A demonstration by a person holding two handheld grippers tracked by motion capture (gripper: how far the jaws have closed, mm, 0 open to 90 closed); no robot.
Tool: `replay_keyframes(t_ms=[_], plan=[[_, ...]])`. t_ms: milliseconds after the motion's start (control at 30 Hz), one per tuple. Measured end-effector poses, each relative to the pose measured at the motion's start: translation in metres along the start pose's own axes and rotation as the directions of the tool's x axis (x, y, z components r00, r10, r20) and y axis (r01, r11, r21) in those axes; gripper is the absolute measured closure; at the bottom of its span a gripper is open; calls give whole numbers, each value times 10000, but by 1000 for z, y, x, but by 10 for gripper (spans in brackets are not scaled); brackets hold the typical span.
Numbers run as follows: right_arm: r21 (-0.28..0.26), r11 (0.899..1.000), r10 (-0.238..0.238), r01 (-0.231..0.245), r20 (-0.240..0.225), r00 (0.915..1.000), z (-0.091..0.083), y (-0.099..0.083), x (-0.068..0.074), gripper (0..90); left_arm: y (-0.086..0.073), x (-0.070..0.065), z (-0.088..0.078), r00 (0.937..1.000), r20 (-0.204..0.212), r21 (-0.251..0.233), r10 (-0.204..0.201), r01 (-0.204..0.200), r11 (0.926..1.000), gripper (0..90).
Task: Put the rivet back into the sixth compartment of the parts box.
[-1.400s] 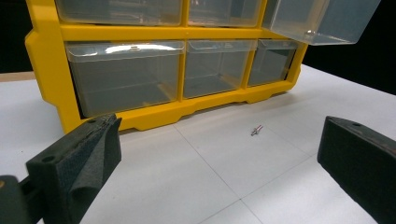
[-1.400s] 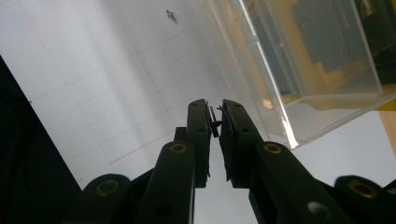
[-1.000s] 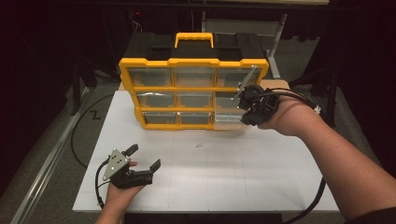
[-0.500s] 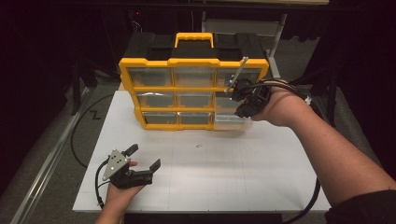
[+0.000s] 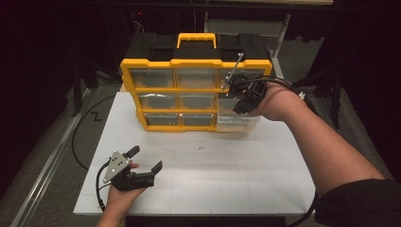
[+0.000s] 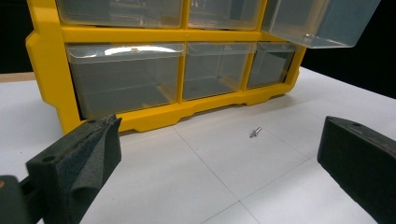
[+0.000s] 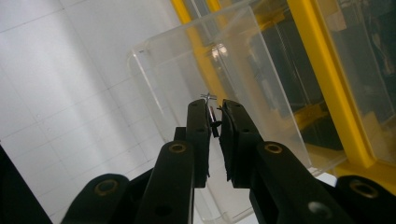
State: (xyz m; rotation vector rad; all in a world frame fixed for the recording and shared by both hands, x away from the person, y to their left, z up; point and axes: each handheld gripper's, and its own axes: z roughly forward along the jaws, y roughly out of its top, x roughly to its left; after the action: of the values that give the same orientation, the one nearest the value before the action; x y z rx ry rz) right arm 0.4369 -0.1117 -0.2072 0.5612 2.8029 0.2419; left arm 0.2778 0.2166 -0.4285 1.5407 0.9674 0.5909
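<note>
Yellow organizer point(image 5: 196, 90) stands upright at the far side of the white table point(image 5: 236, 179), its clear drawer fronts facing the person so each can be reached from the front. One clear drawer point(image 5: 238, 120) at its lower right is pulled out past the frame, so its open top can take a part from above.

Right gripper point(image 7: 214, 122): jaws nearly together, pinching a small thin metal part point(image 7: 212, 119) at the very tips. In the right gripper view the tips sit just over the drawer, jaws pointing down into it. The tip grip looks chosen so that the part would fall clear on release. The part is too small to identify.

Left gripper point(image 5: 144, 158): jaws wide apart, nothing between them, resting on the near left of the table, well away from the organizer. Judged to be idle and kept clear of the working hand.

Small metal screw point(image 6: 254, 132) lies loose on the table in front of the organizer, between the left gripper and the drawers. Possibly the next piece to sort.
</note>
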Motion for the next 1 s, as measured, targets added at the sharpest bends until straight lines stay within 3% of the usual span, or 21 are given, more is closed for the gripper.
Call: replay_keyframes(t_ms=[567,667,1000], plan=[[26,10000,90,-90,115,9999,12,9,-10,835,0,0,0,10000,21,3,14,-14,10000,4],[-54,9995,315,-315,130,9994,10,8,-11,727,0,0,0,10000,18,0,18,-18,10000,4],[-266,9989,377,-375,93,9992,-8,-1,-1,618,0,0,1,10000,1,26,36,-36,10000,4]])
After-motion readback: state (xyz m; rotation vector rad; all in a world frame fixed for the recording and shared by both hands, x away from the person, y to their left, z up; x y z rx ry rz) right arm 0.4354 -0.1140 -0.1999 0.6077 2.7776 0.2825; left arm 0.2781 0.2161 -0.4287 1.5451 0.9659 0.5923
